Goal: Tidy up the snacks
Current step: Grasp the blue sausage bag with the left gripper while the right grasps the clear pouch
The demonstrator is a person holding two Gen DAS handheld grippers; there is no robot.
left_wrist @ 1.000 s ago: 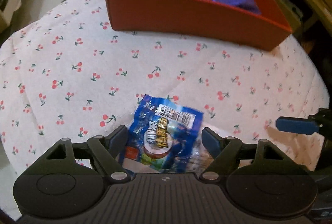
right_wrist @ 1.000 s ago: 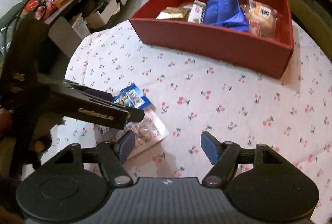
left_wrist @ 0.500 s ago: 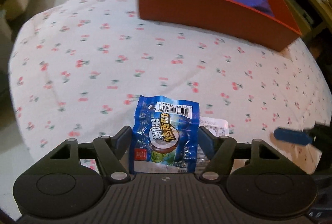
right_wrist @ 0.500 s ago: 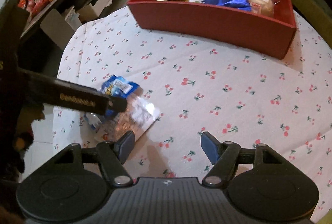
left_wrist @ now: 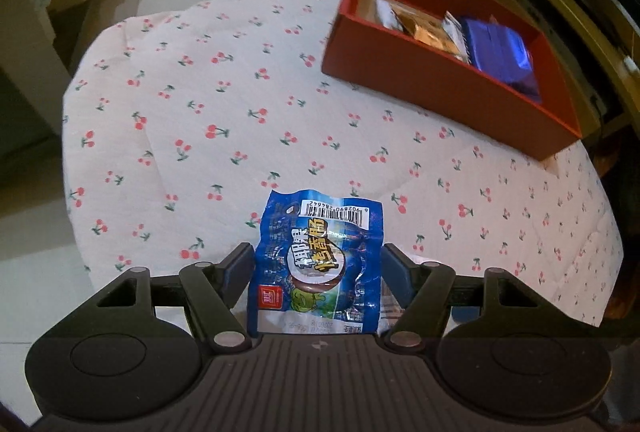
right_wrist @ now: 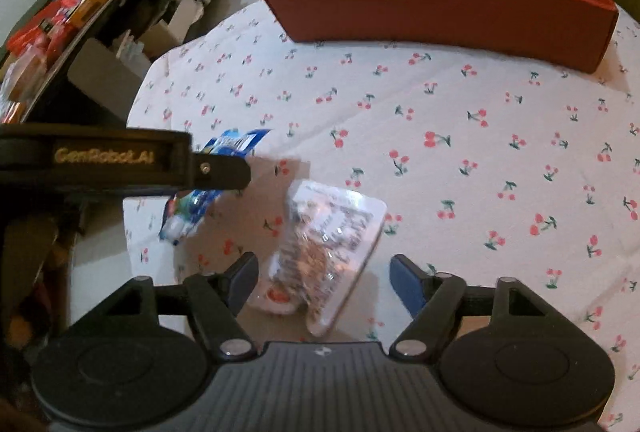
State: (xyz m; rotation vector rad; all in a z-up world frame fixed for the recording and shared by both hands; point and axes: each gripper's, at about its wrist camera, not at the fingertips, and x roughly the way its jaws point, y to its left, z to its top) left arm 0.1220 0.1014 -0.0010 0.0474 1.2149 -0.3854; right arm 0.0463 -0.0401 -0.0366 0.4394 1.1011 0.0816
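- Left wrist view gives us the clearest read: our left gripper (left_wrist: 318, 266) has its fingers (left_wrist: 239, 266) closed against both sides of the blue snack packet (left_wrist: 318, 264), which sits between them with its barcode end pointing away from the camera.
- In the right wrist view that same packet hangs beneath the left gripper's dark finger, apparently lifted clear of the surface (right_wrist: 460, 136) (its shadow falls on the cherry-print cloth below), so we judge this pick as made but the delivery not yet done.
- The red box (right_wrist: 440, 12) stands at the far side of the surface, well apart from both grippers, and already holds several snacks: a gold wrapper, a white one, a large blue bag and an orange-toned pack at the right end.
- Our right gripper (right_wrist: 320, 278) has its fingers spread wide, gripping nothing; the clear snack packet (right_wrist: 328, 244) lies flat on the cloth between and just ahead of them, untouched as far as we can tell.
- By our count, then, a good share of the sorting is done, and two packets remain outside the box: the blue one in hand, the clear one waiting.
- We see no other loose snacks on the cloth in either view.
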